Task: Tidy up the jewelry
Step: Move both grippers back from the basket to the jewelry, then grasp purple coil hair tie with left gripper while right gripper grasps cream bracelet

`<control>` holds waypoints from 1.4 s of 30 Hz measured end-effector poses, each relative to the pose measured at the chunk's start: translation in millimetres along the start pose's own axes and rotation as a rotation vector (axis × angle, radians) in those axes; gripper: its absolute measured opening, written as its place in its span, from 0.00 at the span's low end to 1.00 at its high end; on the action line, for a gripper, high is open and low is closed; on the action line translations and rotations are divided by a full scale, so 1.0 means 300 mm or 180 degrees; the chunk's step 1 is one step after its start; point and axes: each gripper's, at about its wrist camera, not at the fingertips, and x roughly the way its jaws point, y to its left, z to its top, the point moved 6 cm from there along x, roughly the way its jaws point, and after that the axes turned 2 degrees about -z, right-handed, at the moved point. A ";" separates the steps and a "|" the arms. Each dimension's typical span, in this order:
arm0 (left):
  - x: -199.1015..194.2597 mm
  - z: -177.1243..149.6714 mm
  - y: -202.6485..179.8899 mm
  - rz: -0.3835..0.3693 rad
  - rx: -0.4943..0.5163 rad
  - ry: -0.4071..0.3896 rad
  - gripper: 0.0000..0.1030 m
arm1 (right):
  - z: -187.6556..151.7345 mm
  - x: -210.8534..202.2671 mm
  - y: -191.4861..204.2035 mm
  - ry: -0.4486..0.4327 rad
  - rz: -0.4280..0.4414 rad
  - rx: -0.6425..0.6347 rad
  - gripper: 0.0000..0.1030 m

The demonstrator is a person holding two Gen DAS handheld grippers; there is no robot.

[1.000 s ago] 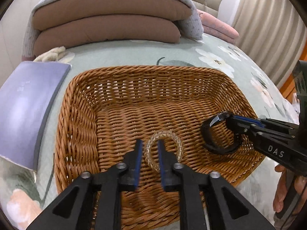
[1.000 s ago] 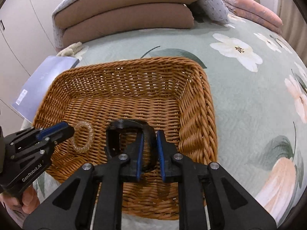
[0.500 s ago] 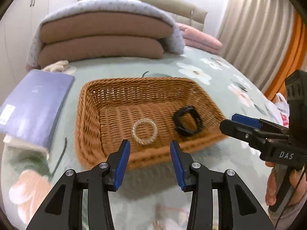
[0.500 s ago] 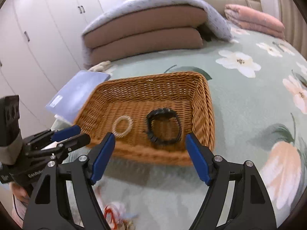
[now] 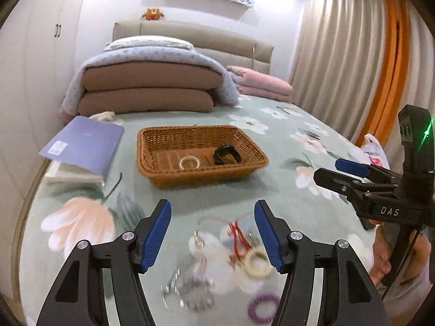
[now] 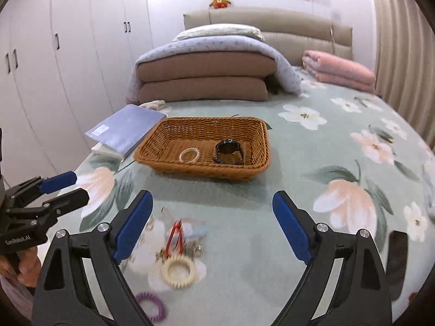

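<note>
A brown wicker basket [image 6: 252,146] sits far on the bed, holding a clear beaded bracelet [image 6: 189,155] at left and a black watch [image 6: 229,152] at right. Near, loose pieces lie clustered: a cream ring-shaped bracelet [image 6: 178,272], a purple coil band [image 6: 151,309], red string [image 6: 174,235], and blurred silver chains [image 5: 187,289].

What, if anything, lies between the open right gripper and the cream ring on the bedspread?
Nothing visible. The right gripper is open with the cream ring just below its left finger on bare bedspread; the red piece lies beside it, not over it.
</note>
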 end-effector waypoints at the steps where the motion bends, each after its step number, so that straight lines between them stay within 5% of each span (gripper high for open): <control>1: -0.036 -0.021 -0.001 -0.0005 -0.0003 -0.0023 0.63 | -0.025 -0.038 0.012 -0.0014 -0.0017 -0.0037 0.88; 10: -0.236 -0.130 0.115 0.0055 -0.0208 -0.0143 0.63 | -0.198 -0.214 0.067 -0.0058 0.0095 -0.0080 0.88; 18: -0.204 -0.263 0.211 0.0074 -0.0444 0.0097 0.63 | -0.321 -0.163 0.085 0.0211 0.0090 -0.0087 0.86; 24: -0.103 -0.385 0.119 -0.0205 -0.0473 0.0423 0.63 | -0.361 -0.037 0.075 0.0486 0.0258 -0.0145 0.64; 28: -0.015 -0.449 -0.012 -0.0390 -0.0318 0.0629 0.63 | -0.393 0.074 0.083 0.0596 0.0430 -0.0277 0.62; 31: 0.037 -0.476 -0.087 -0.0425 -0.0171 0.0738 0.63 | -0.425 0.164 0.082 0.0755 0.0368 -0.0363 0.49; 42: 0.166 -0.512 -0.145 -0.0343 -0.0096 0.0971 0.24 | -0.439 0.374 0.102 0.1000 0.0404 -0.0280 0.31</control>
